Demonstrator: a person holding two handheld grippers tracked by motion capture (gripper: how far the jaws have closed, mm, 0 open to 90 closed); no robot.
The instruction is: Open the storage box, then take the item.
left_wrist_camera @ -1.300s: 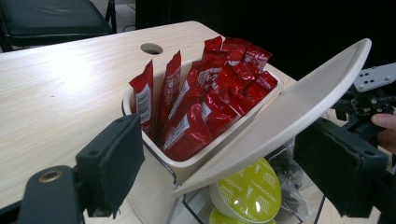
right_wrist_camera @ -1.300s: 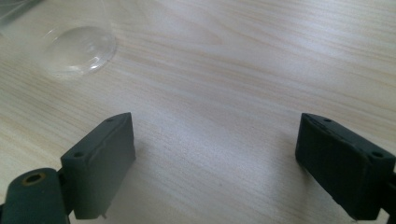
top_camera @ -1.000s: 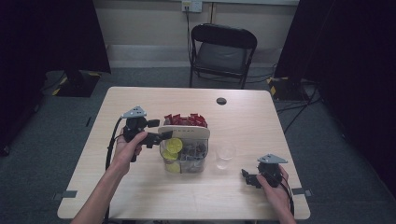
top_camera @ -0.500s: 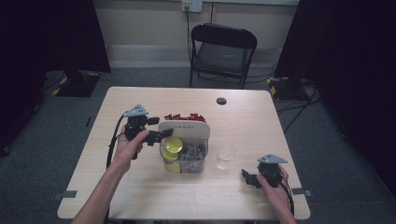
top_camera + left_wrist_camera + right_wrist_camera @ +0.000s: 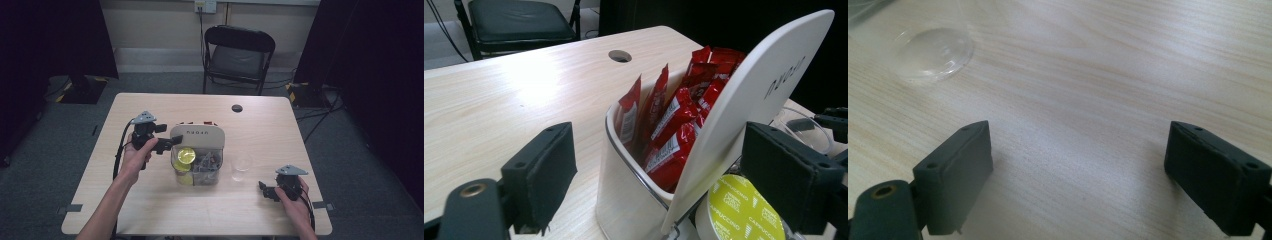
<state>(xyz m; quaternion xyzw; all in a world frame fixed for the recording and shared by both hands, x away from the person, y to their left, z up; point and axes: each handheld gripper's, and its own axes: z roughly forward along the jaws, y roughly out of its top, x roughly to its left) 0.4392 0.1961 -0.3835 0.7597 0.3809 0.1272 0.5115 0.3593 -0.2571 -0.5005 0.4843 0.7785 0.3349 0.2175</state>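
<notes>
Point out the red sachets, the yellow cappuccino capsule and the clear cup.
red sachets (image 5: 674, 125): left gripper view, on the front packet's printed face.
yellow cappuccino capsule (image 5: 744, 210): left gripper view, on its yellow foil lid.
clear cup (image 5: 241, 165): high view, on its open top.

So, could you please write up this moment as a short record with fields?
setting: light wooden table, folding chair behind it
container: white lidded box, lid tilted up
contents: red sachets; yellow cappuccino capsule in the clear front part
beside it: empty clear cup
left gripper: open, jaws either side of the lid
right gripper: open, over bare table
</notes>
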